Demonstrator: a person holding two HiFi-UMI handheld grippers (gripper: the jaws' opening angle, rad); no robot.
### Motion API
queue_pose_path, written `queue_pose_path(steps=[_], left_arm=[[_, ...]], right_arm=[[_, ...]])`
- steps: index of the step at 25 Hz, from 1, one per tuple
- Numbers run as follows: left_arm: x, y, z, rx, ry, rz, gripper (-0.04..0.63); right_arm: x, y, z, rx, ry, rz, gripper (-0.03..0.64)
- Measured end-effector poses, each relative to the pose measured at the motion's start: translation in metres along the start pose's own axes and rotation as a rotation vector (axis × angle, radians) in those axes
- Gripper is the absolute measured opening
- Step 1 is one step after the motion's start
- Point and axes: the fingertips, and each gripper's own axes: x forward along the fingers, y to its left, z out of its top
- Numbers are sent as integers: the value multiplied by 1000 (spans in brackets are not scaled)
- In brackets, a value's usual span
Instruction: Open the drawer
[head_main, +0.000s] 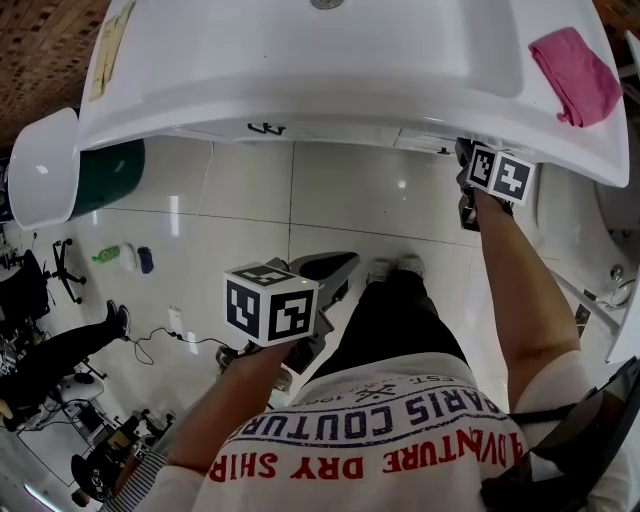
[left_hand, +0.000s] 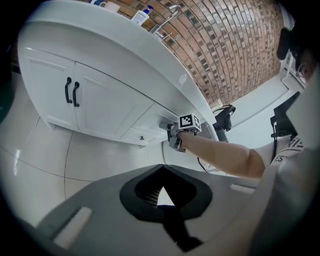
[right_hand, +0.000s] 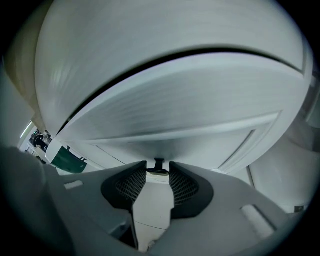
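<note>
Drawer (right_hand: 200, 125) shut, tucked just under the white counter (head_main: 300, 80) rim, toward its right end. Right claw (right_hand: 158, 170) closed around the small dark knob (right_hand: 159, 165), pads seemingly touching its sides. Left claw (left_hand: 162, 172) closed, empty, hanging low, well apart. Probably a rigid front, light-to-moderate drag. Knob small, hard, maybe slick, the only sensible hold. Firm squeeze, straight outward pull.

the grey left gripper (left_hand: 162, 167) hangs low, jaws pressed together. the grey right gripper (right_hand: 158, 164), on a straight bare arm (head_main: 520, 290), pinches a small dark knob (right_hand: 158, 171).
</note>
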Motion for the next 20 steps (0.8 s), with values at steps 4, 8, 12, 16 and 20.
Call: queue_pose_path(steps=[4,8,12,16,20], left_arm=[[-1,-2,0,26,10,8,-6],[-2,-3,-2,21,4,4,-6],[-1,1,-8,8,2,4,-6],[1,1,-13,7,4,4,-6],[-2,0,-15,6,5,1,-6]], right_arm=[[-2,-1,-1,13,4,-17,144],[-3,-1,-1,4,4,-25,141],[-2,0,-2,-2,2,-25,140],[-3,-1,-2,-8,-5,-23,137],[-7,1,-3,-12,-15,-27,132]])
